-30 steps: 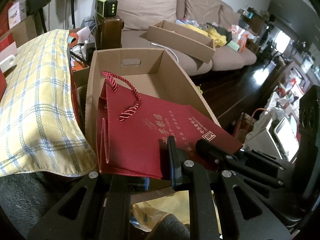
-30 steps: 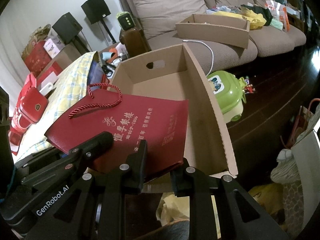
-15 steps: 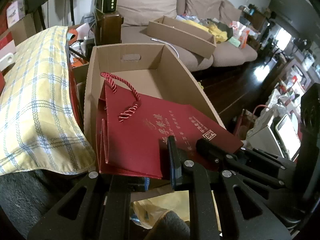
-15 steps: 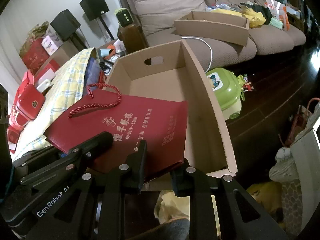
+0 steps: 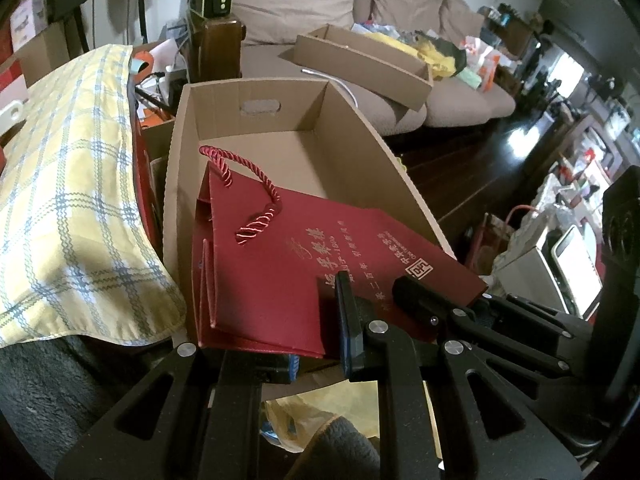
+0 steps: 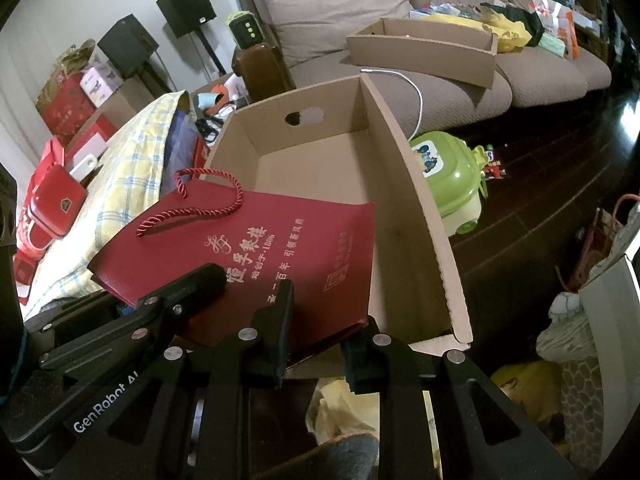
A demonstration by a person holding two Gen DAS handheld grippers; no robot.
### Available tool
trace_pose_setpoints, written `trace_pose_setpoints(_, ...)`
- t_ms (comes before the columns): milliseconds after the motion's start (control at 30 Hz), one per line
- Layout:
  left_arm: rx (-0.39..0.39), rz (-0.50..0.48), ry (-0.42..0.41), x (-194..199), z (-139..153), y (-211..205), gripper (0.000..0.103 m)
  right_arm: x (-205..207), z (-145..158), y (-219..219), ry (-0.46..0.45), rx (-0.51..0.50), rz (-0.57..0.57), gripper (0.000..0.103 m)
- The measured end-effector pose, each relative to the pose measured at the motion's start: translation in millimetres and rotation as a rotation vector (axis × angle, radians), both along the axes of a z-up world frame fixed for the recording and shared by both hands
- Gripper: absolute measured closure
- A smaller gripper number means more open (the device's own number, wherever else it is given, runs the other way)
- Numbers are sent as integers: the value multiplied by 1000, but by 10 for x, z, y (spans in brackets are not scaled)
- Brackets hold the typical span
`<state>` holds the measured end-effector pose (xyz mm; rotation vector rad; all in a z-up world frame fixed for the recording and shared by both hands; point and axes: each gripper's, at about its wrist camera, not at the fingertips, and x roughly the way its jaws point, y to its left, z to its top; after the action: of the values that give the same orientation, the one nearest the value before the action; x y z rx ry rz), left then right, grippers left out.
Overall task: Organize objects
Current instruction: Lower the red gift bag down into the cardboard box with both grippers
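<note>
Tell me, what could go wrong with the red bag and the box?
The red bag is pinched only along its near edge by the left tongs and the right tongs, so it might slip or crease. Its far end leans over the box, and a corner sticks out past the box's side wall, so it may catch there instead of dropping in. The rope handle lies loose and could snag on the rim.
</note>
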<state>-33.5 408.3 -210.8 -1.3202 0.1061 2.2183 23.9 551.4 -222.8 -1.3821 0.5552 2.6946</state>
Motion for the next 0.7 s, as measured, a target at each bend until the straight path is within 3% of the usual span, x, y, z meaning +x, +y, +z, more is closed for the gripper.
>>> trace_pose_setpoints(700,-8,-10,-31,-27,-72,41,86,7,-33,53,-25,-11,-27,82)
